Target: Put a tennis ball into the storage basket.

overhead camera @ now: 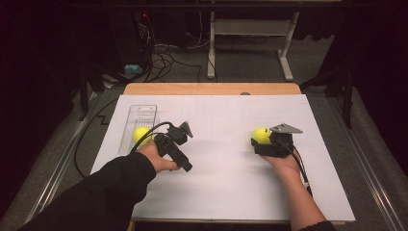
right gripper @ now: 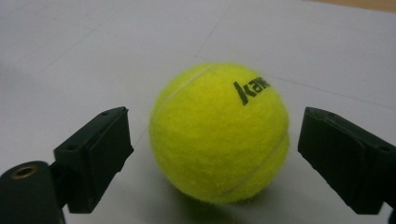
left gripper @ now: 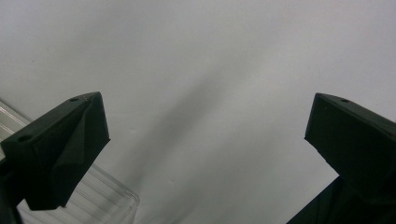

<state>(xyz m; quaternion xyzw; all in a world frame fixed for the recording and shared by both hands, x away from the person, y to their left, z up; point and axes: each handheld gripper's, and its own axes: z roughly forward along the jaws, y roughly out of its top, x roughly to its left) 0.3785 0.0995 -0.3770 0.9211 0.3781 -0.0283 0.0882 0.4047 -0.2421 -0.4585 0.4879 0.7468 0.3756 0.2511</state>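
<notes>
A yellow tennis ball (overhead camera: 260, 133) (right gripper: 219, 112) rests on the white sheet at the right. My right gripper (overhead camera: 264, 141) (right gripper: 216, 140) is down at the ball with one jaw on each side. A narrow gap shows between each pad and the ball, so the gripper is open. A second yellow ball (overhead camera: 141, 134) lies in the near end of a clear plastic tray (overhead camera: 143, 113) at the left. My left gripper (overhead camera: 182, 131) (left gripper: 205, 135) hovers just right of that tray, open, with bare sheet between its jaws.
The white sheet (overhead camera: 221, 163) covers most of the wooden table (overhead camera: 211, 88). A corner of the clear tray (left gripper: 109, 200) shows under the left jaw in the left gripper view. Cables and a desk frame (overhead camera: 250, 29) stand on the floor beyond the table's far edge.
</notes>
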